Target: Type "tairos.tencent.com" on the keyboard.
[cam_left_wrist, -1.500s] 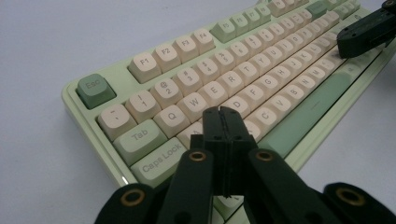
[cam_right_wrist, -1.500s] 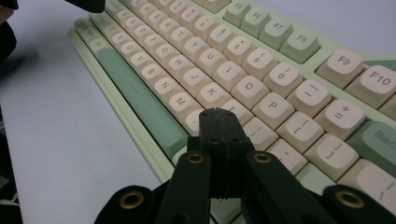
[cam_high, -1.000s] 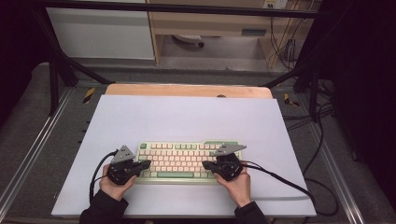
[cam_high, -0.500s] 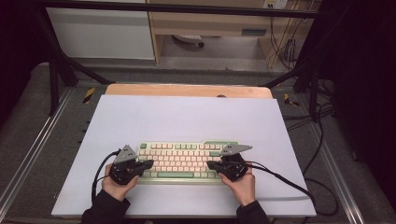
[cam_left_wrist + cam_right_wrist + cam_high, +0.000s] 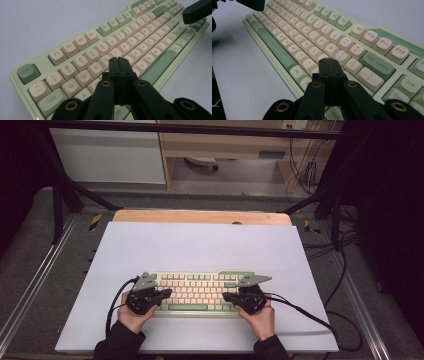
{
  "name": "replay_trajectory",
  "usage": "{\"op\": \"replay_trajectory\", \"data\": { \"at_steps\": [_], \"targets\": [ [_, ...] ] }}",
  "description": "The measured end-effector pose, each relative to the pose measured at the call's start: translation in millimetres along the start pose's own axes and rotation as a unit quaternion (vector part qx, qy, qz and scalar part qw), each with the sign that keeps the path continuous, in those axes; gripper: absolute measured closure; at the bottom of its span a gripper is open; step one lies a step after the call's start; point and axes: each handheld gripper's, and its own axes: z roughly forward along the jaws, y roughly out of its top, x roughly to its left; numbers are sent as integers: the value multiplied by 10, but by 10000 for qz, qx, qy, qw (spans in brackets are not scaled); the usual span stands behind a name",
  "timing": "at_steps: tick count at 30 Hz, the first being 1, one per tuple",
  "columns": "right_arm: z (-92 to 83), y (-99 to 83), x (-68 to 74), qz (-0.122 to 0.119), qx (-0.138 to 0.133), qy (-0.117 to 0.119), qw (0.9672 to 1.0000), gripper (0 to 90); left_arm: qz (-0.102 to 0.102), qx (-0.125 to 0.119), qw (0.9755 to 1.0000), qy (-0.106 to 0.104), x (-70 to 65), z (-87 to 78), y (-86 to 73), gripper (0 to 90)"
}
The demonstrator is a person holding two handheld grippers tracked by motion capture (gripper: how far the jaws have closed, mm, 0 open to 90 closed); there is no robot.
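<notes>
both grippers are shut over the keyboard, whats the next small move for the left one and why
Probably a short dip of the left gripper onto the key just under its tip. Its jaws are pressed together into one blunt point, which hangs over the letter rows of the green and cream keyboard near R and F. The right gripper is poised the same way near the L key, which suggests typing.
</notes>
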Motion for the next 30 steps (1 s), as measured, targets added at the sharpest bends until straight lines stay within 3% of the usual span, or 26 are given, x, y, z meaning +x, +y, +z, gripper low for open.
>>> {"op": "replay_trajectory", "data": {
  "at_steps": [30],
  "targets": [
    [20,-7,-2,-1,28,27,10000,900,-25,189,9998,43,-44,463,188,900]
  ]
}}
